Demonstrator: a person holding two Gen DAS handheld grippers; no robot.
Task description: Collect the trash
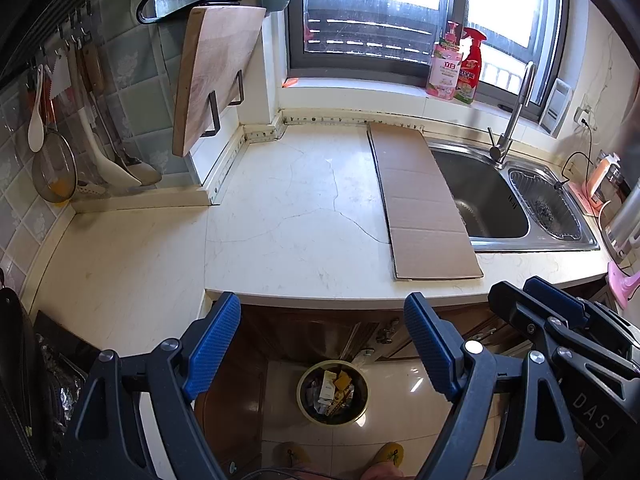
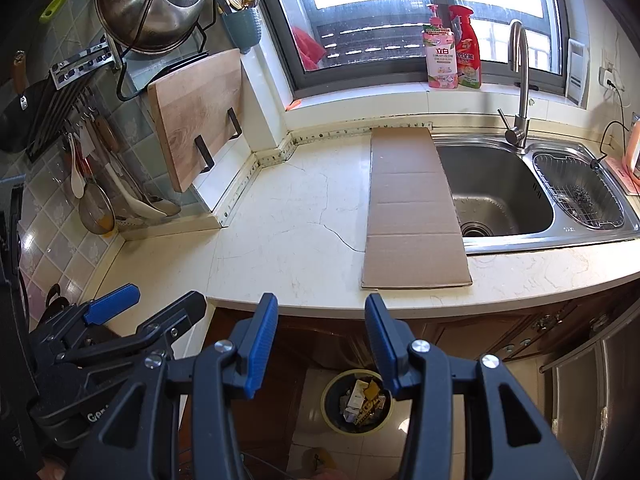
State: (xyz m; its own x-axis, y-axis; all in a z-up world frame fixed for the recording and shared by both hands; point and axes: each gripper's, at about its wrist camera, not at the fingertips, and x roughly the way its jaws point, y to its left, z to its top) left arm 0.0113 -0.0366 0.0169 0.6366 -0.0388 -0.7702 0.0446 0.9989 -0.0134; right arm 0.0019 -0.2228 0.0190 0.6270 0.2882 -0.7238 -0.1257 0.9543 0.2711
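A round yellow-rimmed trash bin (image 1: 332,394) holding several scraps of paper and packaging stands on the tiled floor below the counter; it also shows in the right wrist view (image 2: 357,406). My left gripper (image 1: 322,334) is open and empty, held above the bin in front of the counter edge. My right gripper (image 2: 321,340) is open and empty, also above the bin. The right gripper shows at the right of the left wrist view (image 1: 560,320), and the left gripper shows at the left of the right wrist view (image 2: 132,312). A flat cardboard strip (image 1: 420,200) lies on the counter (image 1: 280,220) beside the sink.
A steel sink (image 2: 500,196) with a tap (image 2: 520,80) and a drain basket (image 2: 580,192) sits right. Two detergent bottles (image 2: 452,52) stand on the windowsill. A wooden cutting board (image 2: 200,116), utensils and a pot lid hang at the left wall. Brown cabinets are below.
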